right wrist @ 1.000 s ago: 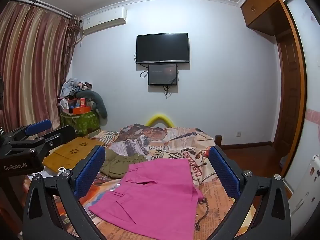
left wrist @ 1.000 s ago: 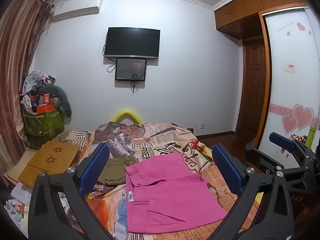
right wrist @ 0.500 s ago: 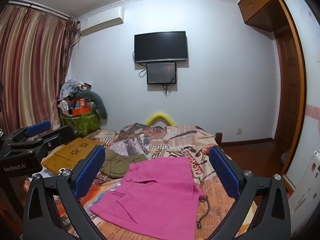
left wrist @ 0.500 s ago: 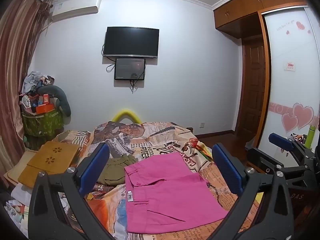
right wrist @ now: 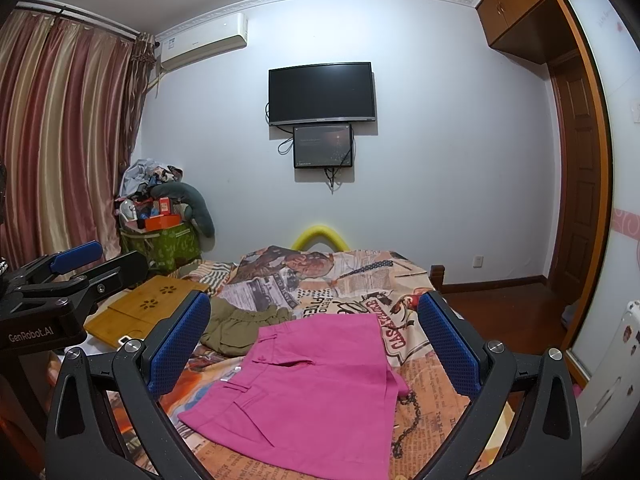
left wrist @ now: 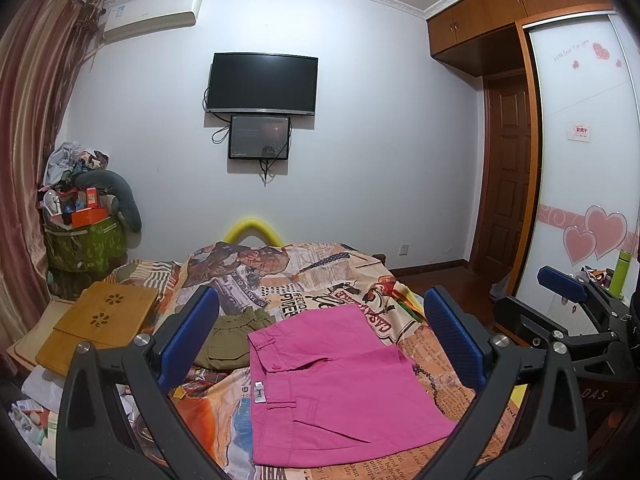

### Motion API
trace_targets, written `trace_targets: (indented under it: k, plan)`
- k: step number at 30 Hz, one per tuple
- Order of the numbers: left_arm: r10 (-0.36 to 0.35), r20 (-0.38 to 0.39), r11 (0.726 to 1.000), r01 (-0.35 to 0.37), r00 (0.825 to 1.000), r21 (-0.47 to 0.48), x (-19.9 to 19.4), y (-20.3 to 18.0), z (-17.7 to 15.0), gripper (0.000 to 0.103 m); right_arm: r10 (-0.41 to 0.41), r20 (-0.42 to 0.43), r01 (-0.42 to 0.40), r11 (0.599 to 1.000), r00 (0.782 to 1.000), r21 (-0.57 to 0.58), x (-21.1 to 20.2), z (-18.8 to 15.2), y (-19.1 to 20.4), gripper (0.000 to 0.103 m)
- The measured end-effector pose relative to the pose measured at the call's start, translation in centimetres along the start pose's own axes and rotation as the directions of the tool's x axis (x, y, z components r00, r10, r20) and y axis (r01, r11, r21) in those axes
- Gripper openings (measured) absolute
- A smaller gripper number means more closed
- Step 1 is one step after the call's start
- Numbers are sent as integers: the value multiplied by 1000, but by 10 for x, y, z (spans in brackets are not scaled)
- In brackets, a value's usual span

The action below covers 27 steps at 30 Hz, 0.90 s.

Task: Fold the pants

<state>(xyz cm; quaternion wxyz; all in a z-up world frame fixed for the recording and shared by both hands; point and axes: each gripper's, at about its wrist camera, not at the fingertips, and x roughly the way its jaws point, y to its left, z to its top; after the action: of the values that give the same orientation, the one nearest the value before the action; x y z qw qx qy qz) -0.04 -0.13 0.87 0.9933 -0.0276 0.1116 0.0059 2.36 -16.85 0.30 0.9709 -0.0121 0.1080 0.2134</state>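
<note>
Left wrist: left gripper agape, right gripper agape; pink pants flat; green bin overfull.

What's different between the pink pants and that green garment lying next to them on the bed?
The pink pants lie spread flat and smooth; the olive garment sits bunched in a rumpled heap. The pink pants cover far more of the bedspread than the olive garment does. The pink pants lie nearer the cameras, between the blue pads of each open tool, while the olive garment sits farther back, toward the left. Both rest on the bed, and neither tool touches them.
</note>
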Motion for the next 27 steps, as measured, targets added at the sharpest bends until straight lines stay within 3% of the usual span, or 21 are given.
trace_targets:
  k: [27]
  plan:
    - [-6,-7,1000,6,1000,-10,0,1,-2,103,-3,-1,3,1000,1000,4,-2,1,-1,103]
